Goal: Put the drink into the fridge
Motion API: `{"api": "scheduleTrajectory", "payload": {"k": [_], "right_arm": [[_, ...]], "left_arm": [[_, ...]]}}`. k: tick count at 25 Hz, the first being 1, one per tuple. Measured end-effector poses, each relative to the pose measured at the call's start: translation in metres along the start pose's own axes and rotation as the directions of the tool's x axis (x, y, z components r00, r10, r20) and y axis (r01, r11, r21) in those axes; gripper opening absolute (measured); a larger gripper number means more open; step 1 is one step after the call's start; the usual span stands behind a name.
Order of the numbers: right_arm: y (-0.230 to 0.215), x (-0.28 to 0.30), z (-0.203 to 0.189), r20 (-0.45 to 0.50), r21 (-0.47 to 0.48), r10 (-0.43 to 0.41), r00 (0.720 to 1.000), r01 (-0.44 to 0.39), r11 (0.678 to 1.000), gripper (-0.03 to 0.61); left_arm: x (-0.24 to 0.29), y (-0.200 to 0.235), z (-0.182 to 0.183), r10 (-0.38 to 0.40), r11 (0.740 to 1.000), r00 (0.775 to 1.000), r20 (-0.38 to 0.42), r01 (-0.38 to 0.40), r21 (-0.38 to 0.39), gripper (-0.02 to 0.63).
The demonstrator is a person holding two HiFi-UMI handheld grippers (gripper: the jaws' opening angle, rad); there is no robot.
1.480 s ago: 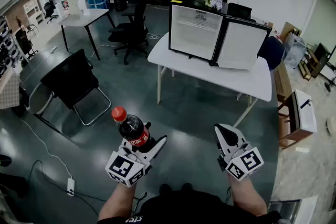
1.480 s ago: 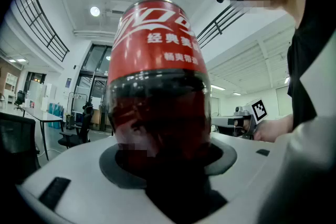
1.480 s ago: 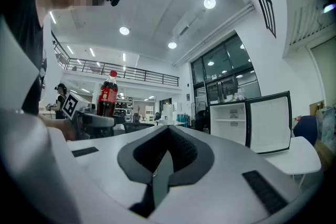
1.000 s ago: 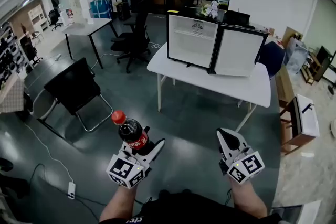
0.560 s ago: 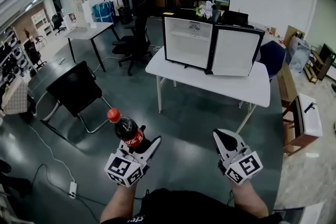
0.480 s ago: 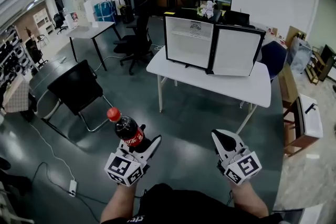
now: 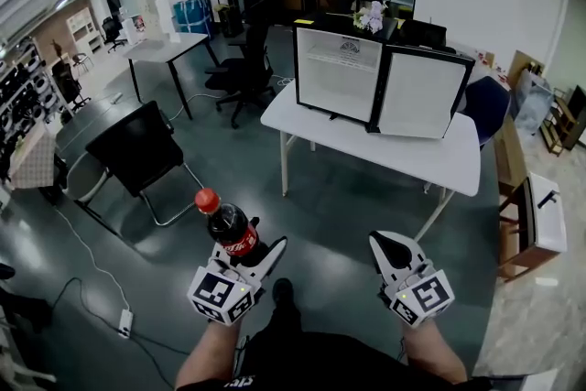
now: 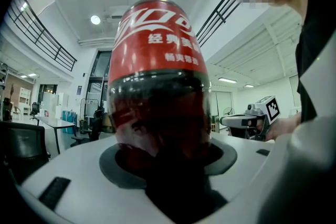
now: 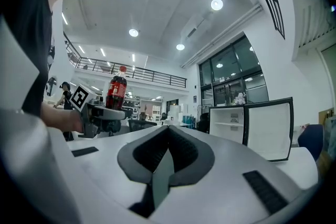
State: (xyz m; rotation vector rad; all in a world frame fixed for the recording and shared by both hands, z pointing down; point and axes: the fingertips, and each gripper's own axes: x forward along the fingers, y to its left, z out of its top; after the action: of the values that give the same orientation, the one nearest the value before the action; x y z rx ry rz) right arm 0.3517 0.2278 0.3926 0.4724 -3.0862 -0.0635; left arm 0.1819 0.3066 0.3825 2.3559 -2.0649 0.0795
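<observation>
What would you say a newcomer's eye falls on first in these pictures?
A red-capped cola bottle stands clamped in the left hand-held gripper at the head view's lower left. Ahead, a small fridge sits on a white table, its door swung open. The right hand-held gripper is shut and empty.

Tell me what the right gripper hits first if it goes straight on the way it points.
Nothing near: open air ahead of the right gripper. Farther on, probably the white table; the open white mini fridge on it sits right of that line. Depth unclear.
</observation>
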Motion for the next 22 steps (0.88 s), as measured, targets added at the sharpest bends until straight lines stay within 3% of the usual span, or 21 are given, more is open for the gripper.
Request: {"api": "scheduleTrajectory", "payload": {"k": [10,22], "right_arm": [[-0.041,0.091,-0.014,-0.041,0.01,-0.002,0.999,0.003,1.0,0.014],[-0.061,0.302,-0.017,-0.069,0.045,-0.016,0.997,0.019,0.999,0.014]], "left_arm": [[0.059,0.078,-0.009,-0.02,1.0,1.0,0.023,0.021,-0.004,0.279],[0.123,0.271,-0.013,-0.087,0.996,0.995,0.044,0.086,0.015,0.279]]}}
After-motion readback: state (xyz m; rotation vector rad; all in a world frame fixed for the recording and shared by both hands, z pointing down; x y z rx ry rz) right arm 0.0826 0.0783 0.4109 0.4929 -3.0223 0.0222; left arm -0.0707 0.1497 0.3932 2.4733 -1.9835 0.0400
